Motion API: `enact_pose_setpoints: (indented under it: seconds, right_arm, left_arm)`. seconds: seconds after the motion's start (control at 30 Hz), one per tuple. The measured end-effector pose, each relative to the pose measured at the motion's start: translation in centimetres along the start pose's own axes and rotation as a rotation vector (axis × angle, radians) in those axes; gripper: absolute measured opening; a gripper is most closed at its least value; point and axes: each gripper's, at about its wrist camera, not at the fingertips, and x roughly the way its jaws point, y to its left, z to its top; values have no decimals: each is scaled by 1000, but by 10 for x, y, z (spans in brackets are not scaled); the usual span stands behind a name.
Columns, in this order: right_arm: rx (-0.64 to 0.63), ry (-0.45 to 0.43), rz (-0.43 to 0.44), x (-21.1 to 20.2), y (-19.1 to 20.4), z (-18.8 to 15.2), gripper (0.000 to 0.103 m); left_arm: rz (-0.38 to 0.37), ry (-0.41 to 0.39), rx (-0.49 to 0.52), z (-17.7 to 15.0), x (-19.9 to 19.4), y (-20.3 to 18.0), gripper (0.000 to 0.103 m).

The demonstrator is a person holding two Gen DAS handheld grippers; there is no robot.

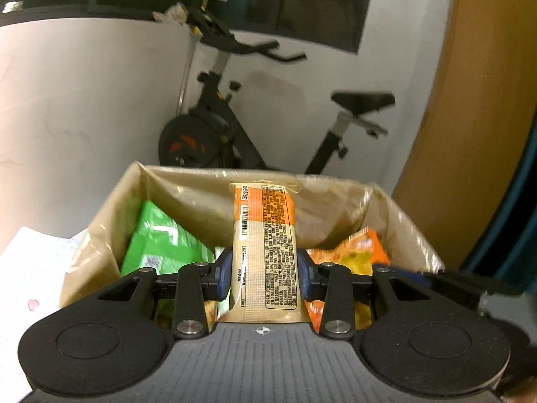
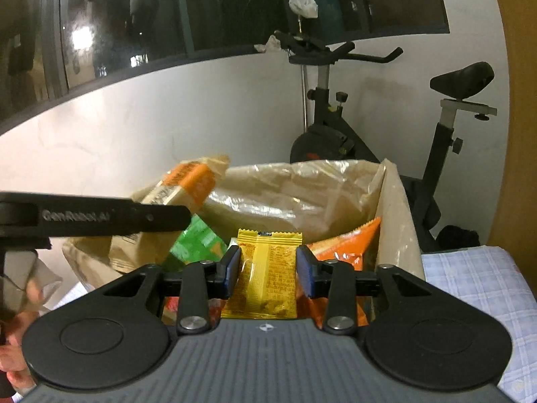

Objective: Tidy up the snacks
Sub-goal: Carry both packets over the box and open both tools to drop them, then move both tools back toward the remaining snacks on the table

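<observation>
A white wall under dark windows is seen at the back, with an exercise bike (image 1: pixel 235 127) parked in the corner, so nothing fancy. In front of it a cardboard box (image 1: pixel 100 235) lined with a crinkly plastic bag is set, and that's clearly where the snacks are being collected. A green pack (image 1: pixel 161 241) and an orange bag (image 1: pixel 362 248) are already lying inside.

The left gripper (image 1: pixel 263 273) is closed on a long beige-and-orange packet (image 1: pixel 265 235), which is held upright between the blue pads right above the box opening. The right gripper (image 2: pixel 268 273) is clamped on a yellow snack packet (image 2: pixel 265 275), also over the box, just beside the orange bag. In the right view the left tool is seen crossing from the left side with its packet poking up over the near rim.

So the step in hand is judged to be the drop-off: both packets have been brought over the box but neither is let go yet. For the next move, each packet would need to be lowered into a free gap and only then released. The long one might be better tipped flat, since it could end up standing on the other packs or leaning out over the rim.
</observation>
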Motion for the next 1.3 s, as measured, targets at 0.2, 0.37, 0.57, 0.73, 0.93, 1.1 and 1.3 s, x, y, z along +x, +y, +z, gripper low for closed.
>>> enact_pose_setpoints:
  seconds: [0.2, 0.37, 0.57, 0.73, 0.93, 1.1, 1.3]
  right_arm:
    - [-29, -19, 22, -6, 5, -3, 57]
    - [-72, -68, 14, -23, 10, -5, 57]
    - [-58, -154, 13, -63, 0, -13, 57]
    - [47, -234, -12, -101, -24, -34, 62]
    - [71, -185, -94, -114, -45, -70, 62]
    - [67, -58, -126, -95, -50, -106, 62]
    - [26, 93, -125, -55, -44, -146, 66]
  left_arm:
    - [16, -22, 42, -4, -9, 6, 59]
    - [41, -62, 86, -3, -38, 21, 59]
    - [54, -118, 34, -11, -84, 58, 59]
    - [72, -129, 4, -34, -116, 84, 59]
    - [116, -98, -42, -72, -130, 103, 59]
    - [124, -37, -103, -105, -120, 108, 59]
    - [126, 23, -98, -133, -104, 95, 59]
